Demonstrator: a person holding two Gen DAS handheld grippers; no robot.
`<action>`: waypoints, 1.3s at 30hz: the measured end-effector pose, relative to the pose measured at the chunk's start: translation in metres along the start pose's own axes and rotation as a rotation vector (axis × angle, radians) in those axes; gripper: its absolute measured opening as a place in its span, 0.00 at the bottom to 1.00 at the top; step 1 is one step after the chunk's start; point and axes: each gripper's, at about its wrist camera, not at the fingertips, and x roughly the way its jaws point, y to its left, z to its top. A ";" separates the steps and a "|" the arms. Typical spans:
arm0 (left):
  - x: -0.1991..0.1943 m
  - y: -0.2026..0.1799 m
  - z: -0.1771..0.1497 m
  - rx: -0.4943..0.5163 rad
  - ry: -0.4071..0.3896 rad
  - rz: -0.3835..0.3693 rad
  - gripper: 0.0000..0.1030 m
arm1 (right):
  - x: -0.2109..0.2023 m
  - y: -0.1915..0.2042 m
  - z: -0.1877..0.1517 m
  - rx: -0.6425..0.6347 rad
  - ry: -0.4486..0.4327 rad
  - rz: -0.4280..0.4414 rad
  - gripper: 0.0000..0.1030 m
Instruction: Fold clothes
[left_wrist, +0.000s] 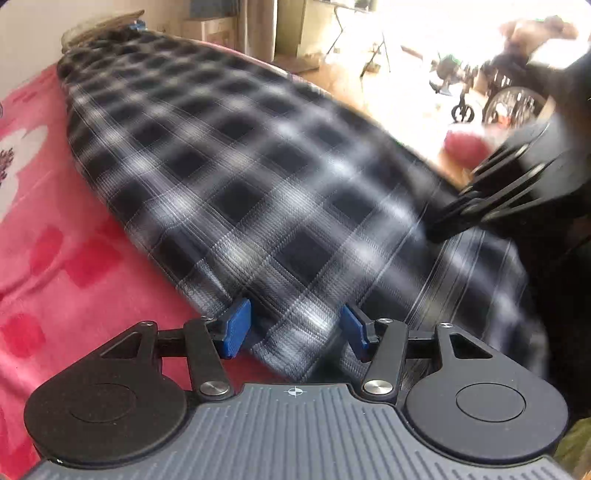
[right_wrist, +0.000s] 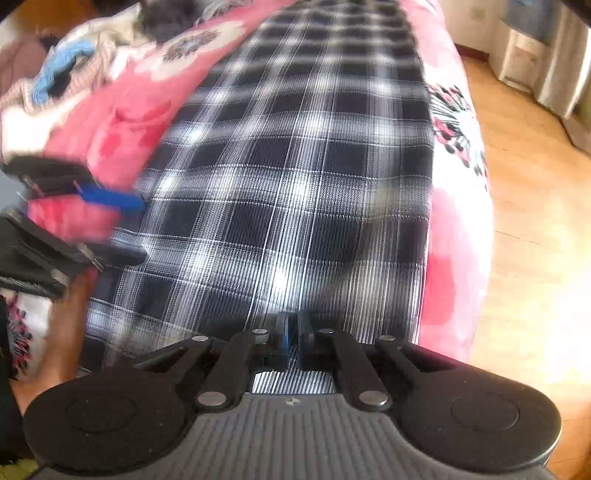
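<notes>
A plaid shirt (left_wrist: 236, 177) is spread on a pink blanket (left_wrist: 55, 258); its near corner is flanked by the left gripper (left_wrist: 295, 330), whose pads are held apart.

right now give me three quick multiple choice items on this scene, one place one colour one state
1. Where does the plaid cloth lie?
A. on the pink floral blanket
B. on the wooden floor
C. on a chair

2. What colour is the cloth?
A. red and yellow
B. dark navy and white
C. plain green

3. How do the right gripper fingers stand?
A. wide apart
B. closed together on cloth
C. holding a hanger

Answers: 1 A, pink blanket shows along both edges; 2 B, dark squares with white lines; 3 B, fingers meet with plaid between them.
</notes>
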 end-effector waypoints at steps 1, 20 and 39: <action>-0.002 -0.004 -0.001 0.029 -0.006 0.007 0.55 | -0.003 0.002 0.001 -0.014 0.009 0.000 0.04; -0.022 0.010 0.019 -0.094 0.035 0.107 0.56 | -0.035 -0.070 0.014 0.109 -0.109 -0.146 0.05; 0.014 0.090 0.054 -0.327 -0.156 -0.003 0.56 | 0.058 -0.129 0.196 0.131 -0.207 -0.221 0.05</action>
